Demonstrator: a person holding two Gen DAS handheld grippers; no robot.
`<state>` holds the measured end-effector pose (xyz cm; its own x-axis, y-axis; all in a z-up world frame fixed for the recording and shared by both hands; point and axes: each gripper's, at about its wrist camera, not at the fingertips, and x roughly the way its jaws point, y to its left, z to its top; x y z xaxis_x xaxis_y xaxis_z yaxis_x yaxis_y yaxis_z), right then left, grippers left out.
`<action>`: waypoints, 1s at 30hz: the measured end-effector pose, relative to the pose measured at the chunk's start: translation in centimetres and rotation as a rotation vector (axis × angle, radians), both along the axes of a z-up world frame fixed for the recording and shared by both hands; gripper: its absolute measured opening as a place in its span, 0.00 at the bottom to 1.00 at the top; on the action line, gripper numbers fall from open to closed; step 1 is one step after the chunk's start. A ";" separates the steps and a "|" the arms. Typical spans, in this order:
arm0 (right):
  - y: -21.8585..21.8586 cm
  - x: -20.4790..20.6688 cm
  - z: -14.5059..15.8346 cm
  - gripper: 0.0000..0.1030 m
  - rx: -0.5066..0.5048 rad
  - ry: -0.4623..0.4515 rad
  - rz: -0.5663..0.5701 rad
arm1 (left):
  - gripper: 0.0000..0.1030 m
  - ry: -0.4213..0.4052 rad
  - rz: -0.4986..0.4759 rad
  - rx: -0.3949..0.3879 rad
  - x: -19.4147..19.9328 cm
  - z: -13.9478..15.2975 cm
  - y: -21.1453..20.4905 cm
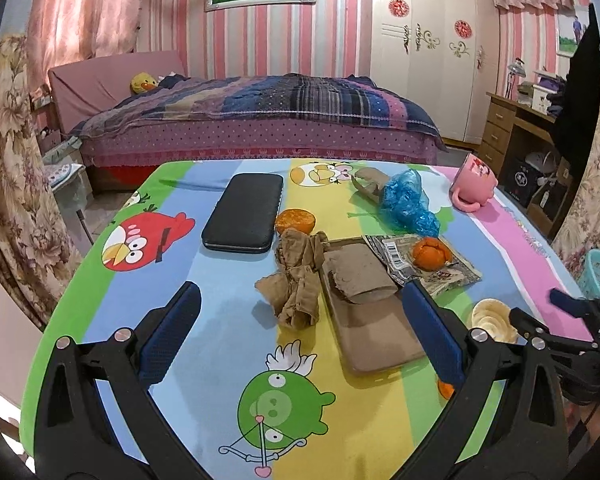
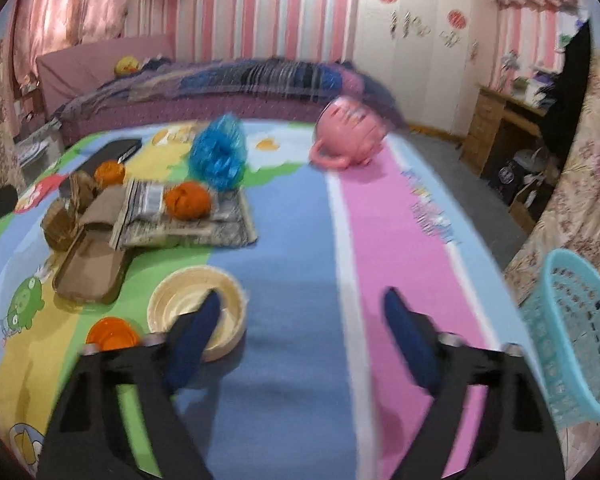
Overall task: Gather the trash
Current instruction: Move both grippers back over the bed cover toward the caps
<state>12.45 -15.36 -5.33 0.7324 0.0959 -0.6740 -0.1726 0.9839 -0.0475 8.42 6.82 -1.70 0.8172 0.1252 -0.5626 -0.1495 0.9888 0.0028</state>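
Observation:
Trash lies on a cartoon tablecloth (image 1: pixel 220 360): crumpled brown paper (image 1: pixel 298 280), a brown tray with folded cardboard (image 1: pixel 364 308), a printed wrapper (image 1: pixel 424 264) with an orange peel (image 1: pixel 430 254) on it, another peel (image 1: pixel 295 221), a blue plastic bag (image 1: pixel 406 200) and a paper bowl (image 2: pixel 198 308). My left gripper (image 1: pixel 300 312) is open and empty, low over the table before the paper and tray. My right gripper (image 2: pixel 300 320) is open and empty, its left finger over the bowl's rim. A turquoise basket (image 2: pixel 576 332) stands at the table's right edge.
A black case (image 1: pixel 244 210) lies at the back left and a pink mug (image 1: pixel 474 184) lies tipped at the back right. A small orange cup (image 2: pixel 112 334) sits by the bowl. A bed (image 1: pixel 260 120), wardrobe and desk (image 1: pixel 512 124) stand beyond the table.

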 end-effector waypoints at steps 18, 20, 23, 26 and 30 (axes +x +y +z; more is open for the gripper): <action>0.2 -0.4 0.9 0.02 0.067 0.017 0.101 | 0.95 0.019 -0.049 -0.012 -0.2 -0.9 -2.6; -0.6 -0.6 1.2 0.02 0.077 0.012 0.088 | 0.95 0.031 -0.069 -0.022 -0.3 -1.2 -3.3; -2.0 -0.7 1.6 0.02 0.082 0.008 0.067 | 0.95 0.047 -0.097 -0.037 -0.3 -1.6 -4.4; -3.4 -0.9 2.0 0.03 0.065 -0.004 0.031 | 0.95 0.065 -0.130 -0.057 -0.3 -2.3 -5.5; -5.8 -0.8 2.3 0.03 0.078 -0.009 -0.040 | 0.94 0.123 -0.165 -0.081 -0.2 -4.0 -6.9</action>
<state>11.62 -21.17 -3.02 0.7427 0.1185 -0.6591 -0.1326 0.9908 0.0287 8.21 -0.12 -5.67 0.7477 -0.0542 -0.6619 0.0111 0.9975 -0.0692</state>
